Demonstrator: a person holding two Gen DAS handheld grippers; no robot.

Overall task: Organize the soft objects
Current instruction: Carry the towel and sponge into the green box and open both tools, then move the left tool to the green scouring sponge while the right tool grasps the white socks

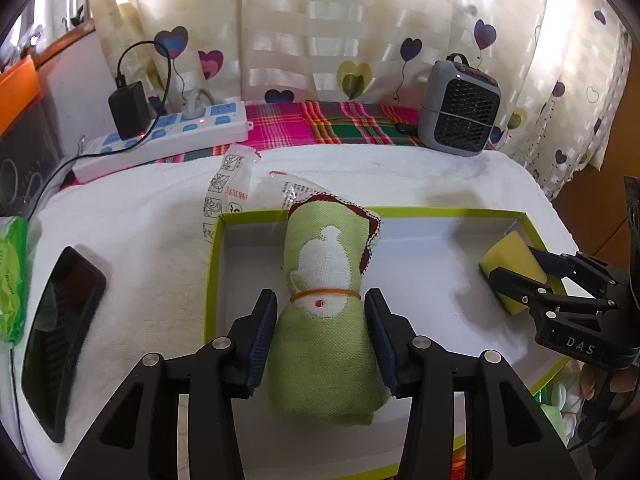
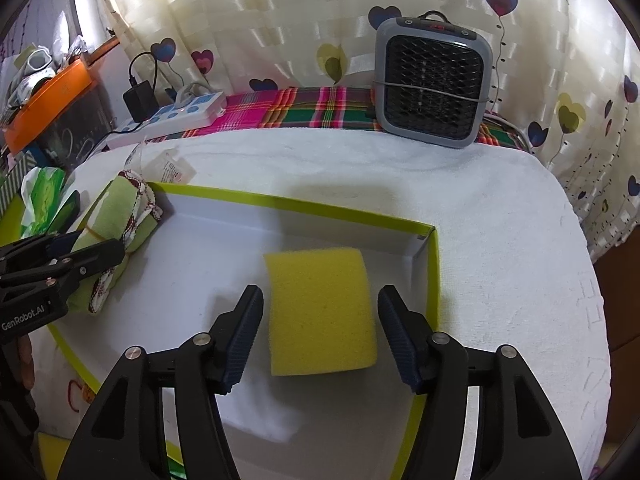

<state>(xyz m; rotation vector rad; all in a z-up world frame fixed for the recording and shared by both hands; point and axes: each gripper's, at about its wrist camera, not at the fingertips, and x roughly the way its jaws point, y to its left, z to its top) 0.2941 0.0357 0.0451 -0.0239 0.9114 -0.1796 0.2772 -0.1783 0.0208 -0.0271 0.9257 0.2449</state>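
- The work surface is a table covered with a white terry towel (image 2: 500, 208); a cream curtain printed with heart-shaped balloons (image 1: 320, 20) hangs behind it.
- Landmark: a shallow white cardboard box with a lime-green rim (image 2: 288, 200) lies open on the towel. All positions below refer to this box.
- Behind the box, toward the curtain, a strip of pink-and-green plaid cloth (image 1: 320, 124) runs along the table's back edge.
- On that strip, behind the box's right end, stands a grey cube-shaped fan heater with a black grille (image 2: 432, 84).
- Behind the box's left end lies a white power strip with blue sockets (image 1: 180, 132); a black adapter is plugged into it.
- Left of the box, on the towel, lies a black smartphone (image 1: 60, 332), screen up.
- Inside the box, at its left end, lies a rolled light-green cloth with a white figure, bound by an orange rubber band (image 1: 324, 320); its far end rests on the box's back rim.
- The left gripper (image 1: 320, 308) straddles this roll. Its jaws stand apart, pads just beside the cloth on both sides.
- Inside the box, at its right end, lies a yellow rectangular sponge (image 2: 320, 312).
- The right gripper (image 2: 320, 304) straddles the sponge. Its jaws stand apart, with a clear gap at each pad.
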